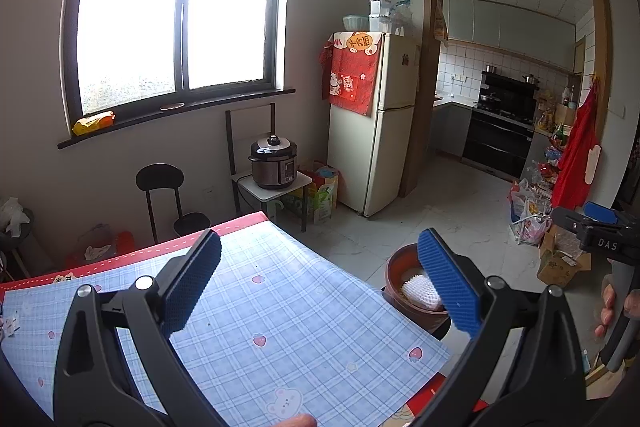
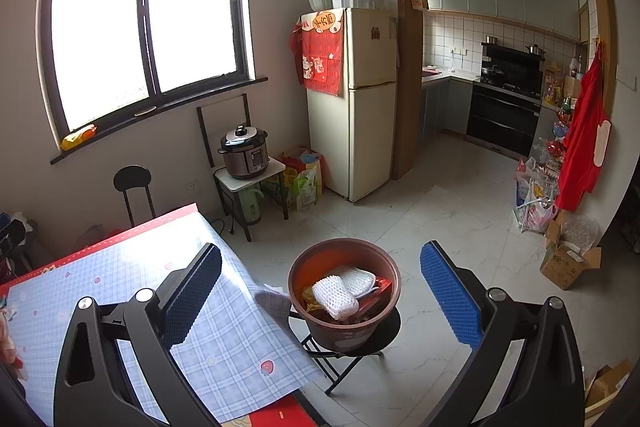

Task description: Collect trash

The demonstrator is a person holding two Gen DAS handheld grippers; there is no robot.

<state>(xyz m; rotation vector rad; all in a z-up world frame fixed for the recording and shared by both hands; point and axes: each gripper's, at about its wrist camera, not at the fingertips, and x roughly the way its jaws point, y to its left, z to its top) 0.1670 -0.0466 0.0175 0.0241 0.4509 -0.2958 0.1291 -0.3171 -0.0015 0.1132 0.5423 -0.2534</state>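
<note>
A: Left wrist view, from nine o'clock across: what surrounds the left hand-held gripper?

B: Its jaws are spread wide with nothing between them, above the counter with the blue plaid cloth. Beyond the far edge, at eleven o'clock, a black stool; at twelve, a pressure cooker on a small stand; then the fridge.

A: And the trash?

B: At two o'clock of the counter's corner, a brown trash bin. The gripper's blue right finger covers part of it, so only a piece of white foam netting shows inside.

A: The right wrist view?

B: The right hand-held gripper is also wide apart and empty. The bin sits on a black folding stool just beside the counter's hanging cloth corner. White netting lies on top; red and yellow wrappers beneath are hard to identify. At three o'clock, cardboard boxes on the floor.
</note>
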